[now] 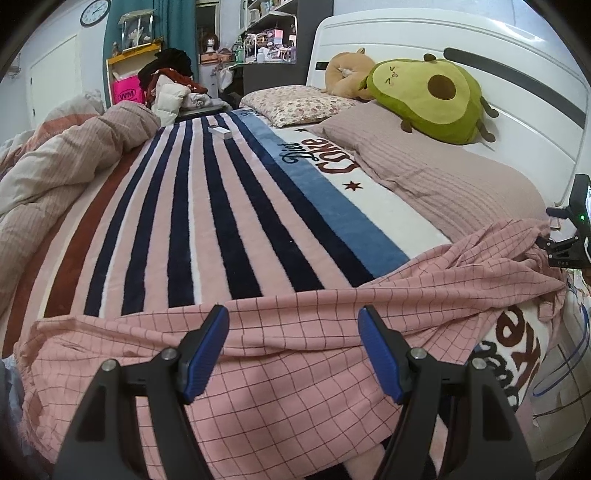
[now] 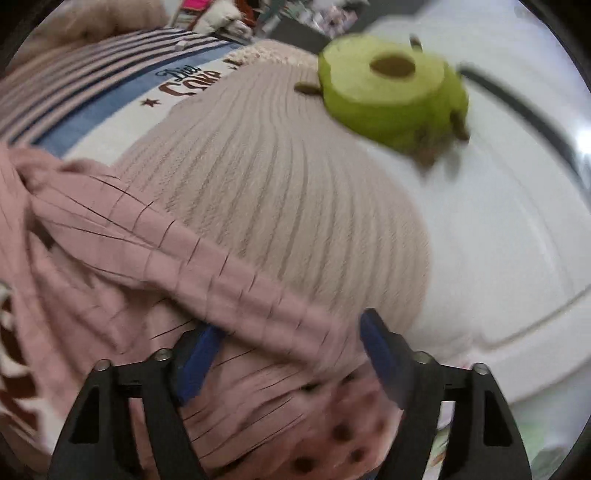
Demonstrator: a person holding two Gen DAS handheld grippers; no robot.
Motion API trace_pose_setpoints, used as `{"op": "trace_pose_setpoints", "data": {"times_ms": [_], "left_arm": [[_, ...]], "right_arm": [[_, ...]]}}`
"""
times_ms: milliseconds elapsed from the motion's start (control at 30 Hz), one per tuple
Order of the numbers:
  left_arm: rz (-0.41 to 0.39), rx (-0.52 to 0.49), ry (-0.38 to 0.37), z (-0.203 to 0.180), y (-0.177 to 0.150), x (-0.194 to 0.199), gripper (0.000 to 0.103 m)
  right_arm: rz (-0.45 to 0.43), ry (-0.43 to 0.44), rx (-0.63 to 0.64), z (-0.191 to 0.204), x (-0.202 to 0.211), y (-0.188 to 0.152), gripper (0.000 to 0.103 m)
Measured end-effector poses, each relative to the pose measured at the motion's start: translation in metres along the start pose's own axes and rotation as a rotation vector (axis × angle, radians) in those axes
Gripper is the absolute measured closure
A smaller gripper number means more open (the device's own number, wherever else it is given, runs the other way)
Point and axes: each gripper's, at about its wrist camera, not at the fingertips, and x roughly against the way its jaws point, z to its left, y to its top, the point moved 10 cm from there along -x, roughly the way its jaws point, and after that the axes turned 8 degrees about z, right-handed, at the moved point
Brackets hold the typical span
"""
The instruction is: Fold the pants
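Note:
The pink checked pants (image 1: pixel 295 354) lie crumpled across the near edge of the bed, on the striped blanket (image 1: pixel 207 206). My left gripper (image 1: pixel 293 321) is open, its blue pads (image 1: pixel 207 347) spread just above the fabric, holding nothing. The right gripper's body shows at the far right edge of the left wrist view (image 1: pixel 569 236), at the pants' far end. In the blurred right wrist view my right gripper (image 2: pixel 291 328) is open, with a bunched band of the pants (image 2: pixel 207 266) lying between and over its blue pads (image 2: pixel 380 354).
A ribbed beige pillow (image 1: pixel 443 170) (image 2: pixel 280 184) with a green avocado plush (image 1: pixel 424 92) (image 2: pixel 391 99) lies by the white headboard (image 1: pixel 406 33). A bunched duvet (image 1: pixel 62 155) lies at left. A small white box (image 1: pixel 220 131) sits on the blanket far back.

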Motion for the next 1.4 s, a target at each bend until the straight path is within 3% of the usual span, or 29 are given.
{"op": "trace_pose_setpoints", "data": {"times_ms": [100,133,167,200,233,267,400,500,700,800,933,1033,1100,1200,1233,1300,1333,1400], "left_arm": [[-0.005,0.000,-0.001,-0.001,0.001,0.000,0.035],[-0.007,0.000,-0.003,-0.002,0.002,0.000,0.035],[-0.008,0.000,-0.005,-0.003,0.003,0.001,0.035],[-0.010,-0.001,-0.008,-0.004,0.003,0.001,0.035],[-0.012,-0.002,-0.010,-0.005,0.004,0.001,0.035],[-0.013,-0.002,-0.011,-0.006,0.004,0.001,0.035],[-0.016,0.004,-0.021,-0.006,0.005,0.001,0.035],[-0.021,0.005,-0.025,-0.005,0.006,0.000,0.035],[-0.040,0.030,-0.033,0.004,0.012,0.000,0.035],[-0.038,0.047,-0.038,0.009,0.010,-0.002,0.035],[-0.023,0.059,-0.036,0.015,0.001,-0.005,0.035],[-0.006,0.062,-0.030,0.016,-0.003,-0.008,0.035],[-0.003,0.055,-0.031,0.014,-0.002,-0.007,0.035],[-0.007,0.042,-0.027,0.010,0.000,-0.004,0.035],[-0.010,0.040,-0.027,0.009,0.001,-0.003,0.035],[-0.016,0.046,-0.029,0.009,0.002,-0.002,0.035],[-0.019,0.049,-0.028,0.010,0.003,-0.001,0.035],[-0.024,0.057,-0.028,0.012,0.005,-0.002,0.035]], "right_arm": [[-0.017,0.029,0.063,0.008,-0.002,0.003,0.027],[-0.012,0.055,0.083,0.010,-0.004,0.003,0.037],[-0.001,0.102,0.094,0.013,-0.005,0.000,0.061],[0.018,0.169,0.096,0.018,-0.003,-0.003,0.073],[0.047,0.211,0.098,0.022,-0.002,-0.006,0.097],[0.065,0.211,0.106,0.022,-0.001,-0.006,0.101],[0.027,0.111,0.108,0.015,0.016,0.001,0.101],[-0.073,0.020,0.041,-0.010,0.045,0.032,0.102],[-0.281,-0.214,0.035,-0.041,0.104,0.109,0.101],[-0.336,-0.259,0.055,-0.039,0.118,0.122,0.101],[-0.176,-0.152,0.055,-0.015,0.073,0.078,0.102],[-0.042,-0.095,0.001,-0.005,0.037,0.018,0.102],[-0.005,-0.032,-0.075,-0.006,0.024,-0.012,0.102],[0.018,0.065,-0.138,-0.005,0.020,-0.029,0.101],[0.024,0.096,-0.148,-0.005,0.023,-0.031,0.098],[0.010,0.155,-0.172,-0.007,0.035,-0.026,0.077],[-0.006,0.187,-0.179,-0.007,0.044,-0.020,0.062],[-0.068,0.270,-0.189,-0.005,0.065,-0.002,0.058]]}}
